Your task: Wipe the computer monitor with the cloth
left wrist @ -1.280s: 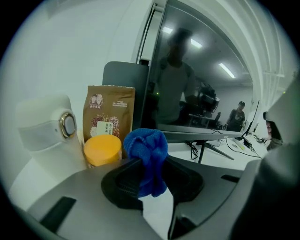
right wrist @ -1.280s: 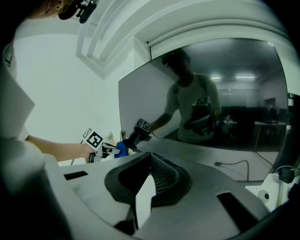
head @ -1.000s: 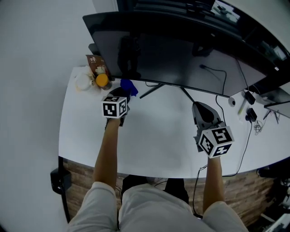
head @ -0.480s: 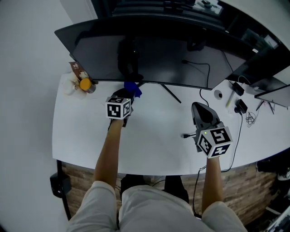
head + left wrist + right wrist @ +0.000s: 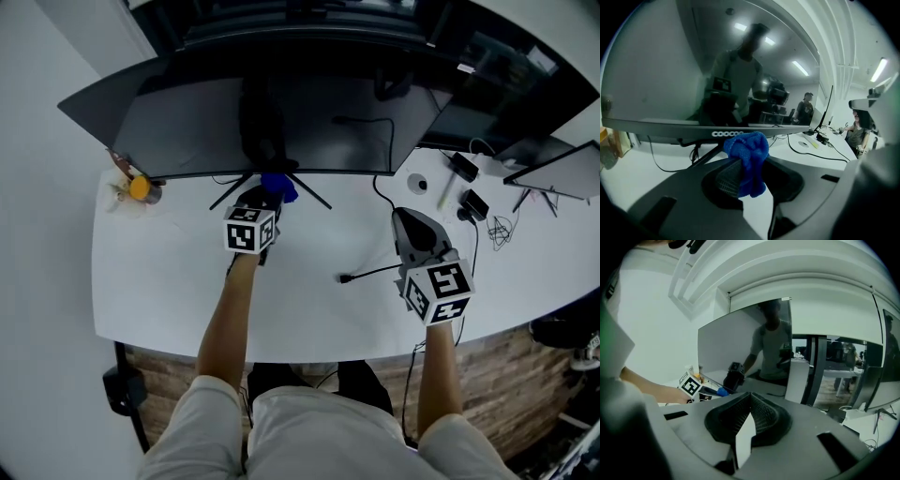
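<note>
— Blue terry, one cloth [image 5: 749,159]: where is it, and who has it?
— It's bunched in the left tongs [image 5: 740,174], whose jaws are clamped on its lower half. The upper wad stands proud of the tips. It has no real long axis, being a crumpled lump, and the free bulk points forward at the screen.
— Monitor [image 5: 670,70]: bearing from those tongs?
— Straight ahead and above. The cloth sits just short of the lower bezel [image 5: 708,133], near the stand [image 5: 704,157]. Whether it touches the bezel, I can't tell.
— And the monitor's own lie?
— It's wide and curved, with its long axis running left to right across the back of the worktop [image 5: 169,272]. The screen faces the person. Seen from the head camera, the cloth [image 5: 279,185] meets the monitor [image 5: 309,122] about mid-width, at the bottom edge.
— Right tongs [image 5: 750,398]?
— Jaws closed tip to tip, nothing in them. They hang over the worktop well to the right and further back, so the left tongs [image 5: 268,197] are clearly nearer than the right tongs [image 5: 413,221].
— Judgement on the move?
— Lift up onto the glass, then stroke along that left-right axis
</note>
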Action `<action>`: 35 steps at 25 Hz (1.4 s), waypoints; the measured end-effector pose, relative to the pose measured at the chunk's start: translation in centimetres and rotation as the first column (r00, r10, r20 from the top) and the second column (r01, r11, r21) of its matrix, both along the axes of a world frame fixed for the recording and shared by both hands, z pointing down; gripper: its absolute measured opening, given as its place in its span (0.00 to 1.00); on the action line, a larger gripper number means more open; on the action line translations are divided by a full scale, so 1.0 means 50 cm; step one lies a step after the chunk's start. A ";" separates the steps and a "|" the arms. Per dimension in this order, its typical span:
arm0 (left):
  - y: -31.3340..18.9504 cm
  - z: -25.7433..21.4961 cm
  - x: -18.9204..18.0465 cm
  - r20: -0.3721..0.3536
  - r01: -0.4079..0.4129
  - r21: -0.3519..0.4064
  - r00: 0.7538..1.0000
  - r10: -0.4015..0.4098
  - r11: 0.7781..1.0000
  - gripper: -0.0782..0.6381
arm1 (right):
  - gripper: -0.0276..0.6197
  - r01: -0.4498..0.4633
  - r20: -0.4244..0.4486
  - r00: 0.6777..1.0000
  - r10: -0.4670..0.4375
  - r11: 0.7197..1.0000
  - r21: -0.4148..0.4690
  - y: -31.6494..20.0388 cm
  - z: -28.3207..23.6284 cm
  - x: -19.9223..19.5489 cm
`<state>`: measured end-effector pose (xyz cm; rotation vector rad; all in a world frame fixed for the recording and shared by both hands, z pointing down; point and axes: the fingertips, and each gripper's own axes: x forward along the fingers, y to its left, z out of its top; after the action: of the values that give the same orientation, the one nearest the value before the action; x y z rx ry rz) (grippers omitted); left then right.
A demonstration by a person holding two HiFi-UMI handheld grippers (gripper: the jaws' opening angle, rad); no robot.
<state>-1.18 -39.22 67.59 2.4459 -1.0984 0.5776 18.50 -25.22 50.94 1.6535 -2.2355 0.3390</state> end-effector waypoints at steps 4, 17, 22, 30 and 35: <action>0.015 0.001 0.098 0.006 -0.030 0.021 1.000 0.030 0.999 0.28 | 0.06 -0.006 -0.029 1.000 0.007 1.000 0.009 0.012 0.000 0.072; 0.085 -0.001 0.435 -0.014 -0.146 0.027 0.989 0.146 0.989 0.28 | 0.07 -0.015 -0.021 1.000 0.014 0.999 -0.034 0.068 0.004 0.279; 0.108 -0.008 0.531 -0.051 -0.159 0.002 0.986 0.159 0.987 0.28 | 0.07 -0.028 -0.036 0.999 0.027 1.000 -0.015 0.086 -0.011 0.351; 0.128 -0.041 0.595 -0.141 -0.115 -0.023 0.984 0.111 0.993 0.27 | 0.07 -0.075 -0.001 0.997 0.075 0.997 0.029 0.099 -0.043 0.436; 0.134 -0.085 0.609 -0.181 -0.090 0.016 0.979 0.092 0.996 0.27 | 0.07 -0.095 0.024 0.995 0.094 0.994 0.050 0.095 -0.063 0.461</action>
<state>29.29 -32.54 63.32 2.5089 -0.9218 0.3679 41.56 -20.46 47.80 1.7944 -2.2036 0.3273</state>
